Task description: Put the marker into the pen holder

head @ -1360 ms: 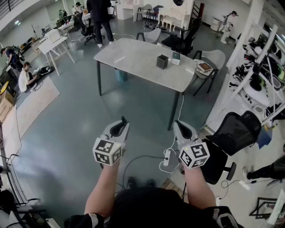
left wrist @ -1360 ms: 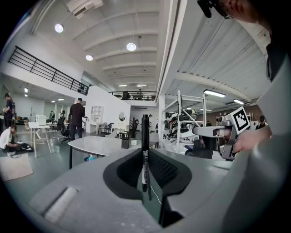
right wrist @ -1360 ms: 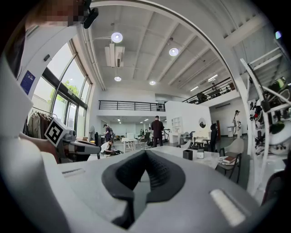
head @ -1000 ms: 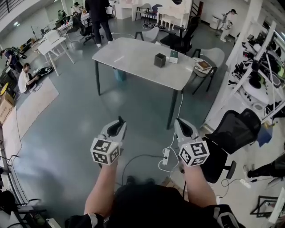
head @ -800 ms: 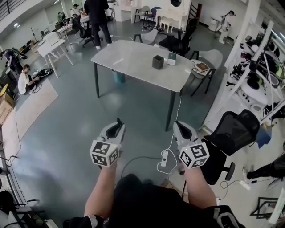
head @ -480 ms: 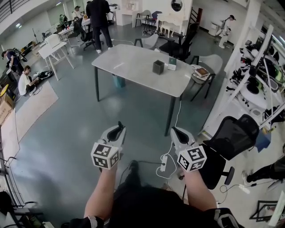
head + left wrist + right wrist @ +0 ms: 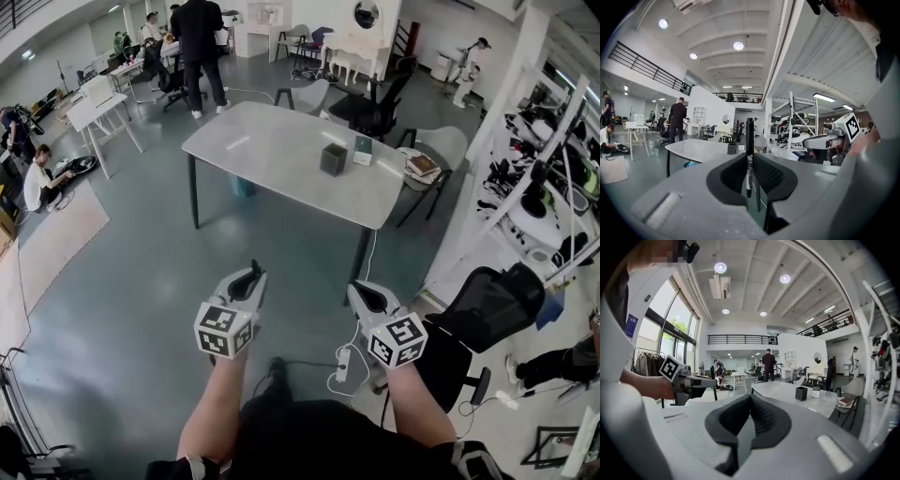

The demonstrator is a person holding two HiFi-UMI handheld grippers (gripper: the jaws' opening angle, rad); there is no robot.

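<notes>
Standing out on the open grey floor (image 7: 122,281) of a large workshop, well apart from the pale table (image 7: 272,141) ahead and facing it, with a black office chair (image 7: 487,300) close on the right. Carrying both tools low in front of the body, side by side and apart. In the left gripper (image 7: 254,270), clamped tight, the marker (image 7: 749,150): shown in the left gripper view pinched upright between the jaws, black upper end poking well above them, white printed barrel running down into the gap. As for the right gripper (image 7: 361,293), pressed closed on nothing, jaws meeting at the top, only a dark slit below. Toward the far right of the tabletop, a small dark square pen holder (image 7: 333,158), upright, just beside a little white box (image 7: 363,150); picked out too in both gripper views, small and distant past the jaws. Judging by all that: pick-up done and the marker apparently secure in the grip, delivery not yet begun. Left to do, by the look of it: close the gap to the table, reach across the top to the holder, bring the marker over its open mouth, lower it in, let go. Cannot tell from here whether anything already sits inside the holder. Worth minding on the way: a white power strip (image 7: 342,367) and its cable lying on the floor near the feet.
</notes>
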